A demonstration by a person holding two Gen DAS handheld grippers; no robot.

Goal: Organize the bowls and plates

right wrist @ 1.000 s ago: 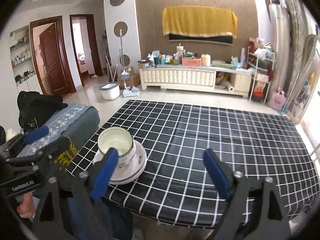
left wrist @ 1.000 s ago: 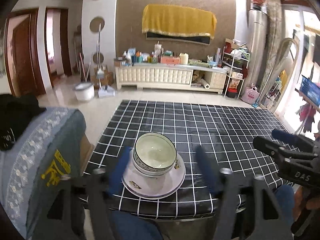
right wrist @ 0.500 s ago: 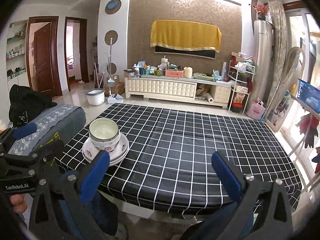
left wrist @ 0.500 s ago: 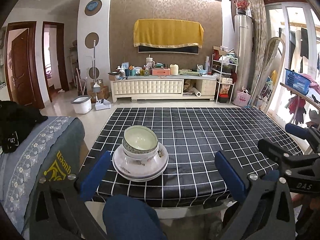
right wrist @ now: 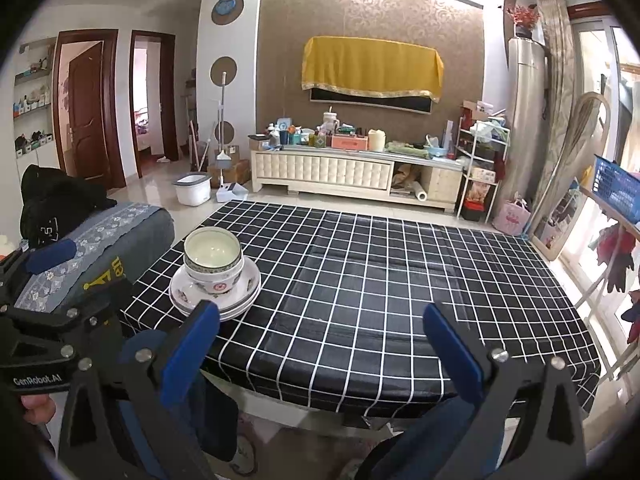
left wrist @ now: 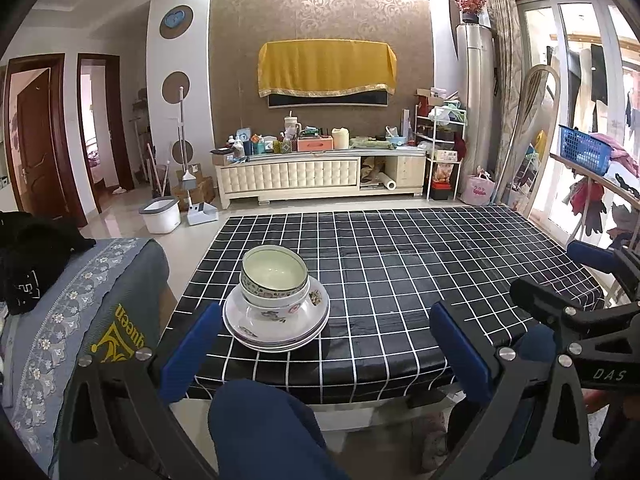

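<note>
Black cloth with a white grid covers the table [left wrist: 400, 280], and from the left wrist view the stack of plates [left wrist: 276, 320] sits near the table's near-left corner with the bowls [left wrist: 274, 276] nested on top, the upper one showing a pale, bare inside. The left gripper [left wrist: 324, 354] hangs at the near edge with its blue fingers [left wrist: 190, 350] spread wide; nothing is between them, and the stack lies just beyond them, untouched. A dark blue knee [left wrist: 260, 424] shows below the table edge, a grey embroidered sofa arm [left wrist: 80, 320] stands to the left, and the right gripper [left wrist: 576, 276] reaches in from the right, clear of the dishes. From the right wrist view the same plates [right wrist: 216, 292] and bowls [right wrist: 213, 258] sit at the left near corner of the table [right wrist: 380, 280], to the left of the right gripper [right wrist: 320, 350], whose blue fingers [right wrist: 454, 354] are also held wide apart with only cloth between them. The left gripper [right wrist: 52, 272] shows at the left border beside the sofa arm [right wrist: 112, 236], and fingertips of a hand [right wrist: 38, 408] peep out beneath it.
</note>
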